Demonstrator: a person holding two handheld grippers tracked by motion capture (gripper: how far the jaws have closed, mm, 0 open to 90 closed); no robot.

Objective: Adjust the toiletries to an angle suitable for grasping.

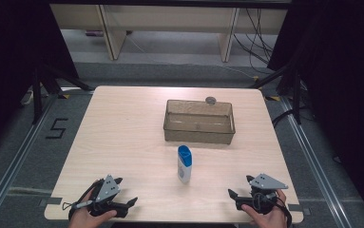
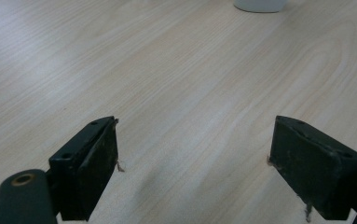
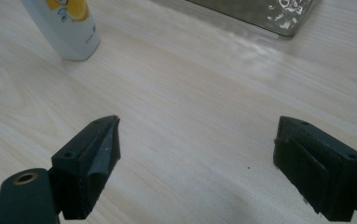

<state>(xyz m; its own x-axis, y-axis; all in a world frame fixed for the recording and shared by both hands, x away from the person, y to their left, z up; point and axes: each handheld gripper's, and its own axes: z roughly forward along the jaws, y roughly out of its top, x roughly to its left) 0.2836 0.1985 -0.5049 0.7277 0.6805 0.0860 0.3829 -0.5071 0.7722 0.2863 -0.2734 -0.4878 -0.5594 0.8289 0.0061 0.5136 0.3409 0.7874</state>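
Pale wood-grain desk (image 1: pixel 122 142), lit evenly, carrying everything in sight. Nearest, at the front edge: left gripper (image 1: pixel 125 192) held in a hand (image 1: pixel 82 216) at the front left corner, jaws spread wide over bare wood, nothing between them; same wide gap in the left gripper view (image 2: pixel 192 163). Right gripper (image 1: pixel 234 195) held in the other hand (image 1: pixel 267 216) at the front right corner, jaws likewise wide apart and holding nothing; same in the right gripper view (image 3: pixel 197 161). Both grippers low over the desk, well apart from each other. Farther in, roughly midway between the two and a little beyond them: white bottle (image 1: pixel 184 165) with a blue cap, standing upright on the desk, untouched; yellow print on its label in the right gripper view (image 3: pixel 66 25). Just behind the bottle, apart from it: clear rectangular plastic bin (image 1: pixel 199 135), open at the top. Small round grey object (image 1: pixel 211 100) at the bin's far rim. Beyond the desk, grey floor (image 1: pixel 170 57) and dark cables (image 1: pixel 258 42).
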